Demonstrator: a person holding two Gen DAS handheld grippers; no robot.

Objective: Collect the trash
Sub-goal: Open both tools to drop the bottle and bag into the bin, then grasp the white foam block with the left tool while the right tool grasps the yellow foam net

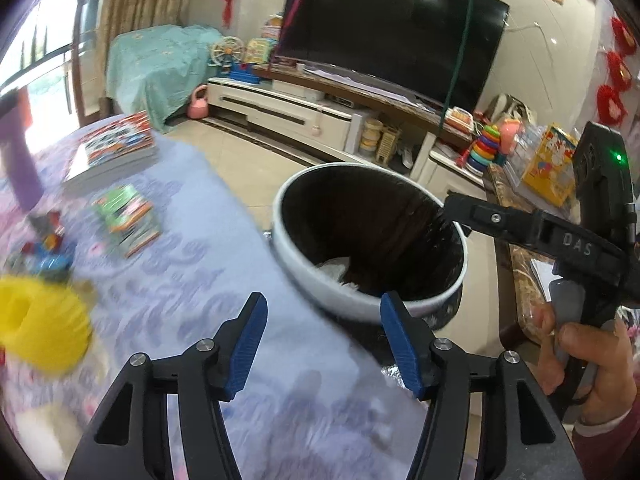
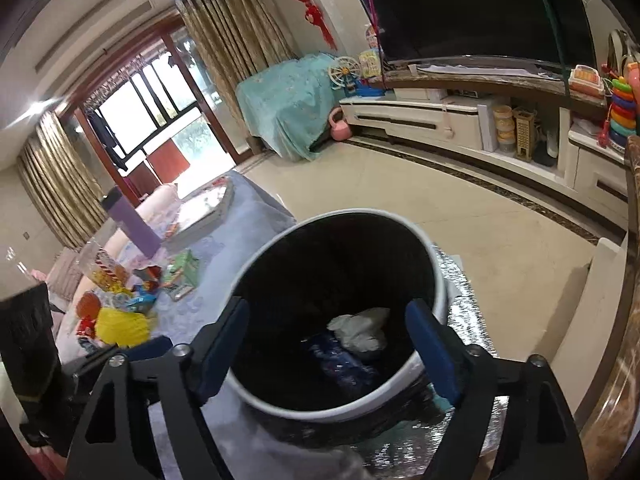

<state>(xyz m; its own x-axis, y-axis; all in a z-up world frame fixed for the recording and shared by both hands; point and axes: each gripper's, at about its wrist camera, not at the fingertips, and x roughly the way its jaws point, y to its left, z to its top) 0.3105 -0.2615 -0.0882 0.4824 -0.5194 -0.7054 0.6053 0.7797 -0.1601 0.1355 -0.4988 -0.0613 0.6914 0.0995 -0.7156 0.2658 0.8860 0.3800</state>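
Observation:
A round white bin (image 1: 320, 296) with a black liner stands on the floor beside the table's edge. In the right wrist view the bin (image 2: 438, 300) holds crumpled white paper (image 2: 360, 330) and a dark blue wrapper (image 2: 344, 360). My right gripper (image 2: 326, 344) hangs open over the bin's mouth, nothing between its blue pads. My left gripper (image 1: 324, 338) is open and empty over the lilac tablecloth (image 1: 192, 264), near the bin's rim. Wrappers and packets (image 2: 136, 300) lie on the table beside a yellow object (image 1: 40, 328).
Books (image 1: 112, 152) and a green packet (image 1: 128, 216) lie on the table, and a purple bottle (image 2: 132, 224) stands there. A silver mat (image 2: 460, 280) lies under the bin. A TV stand with toys (image 1: 360, 120) runs along the far wall. A hand (image 1: 592, 364) holds the right gripper.

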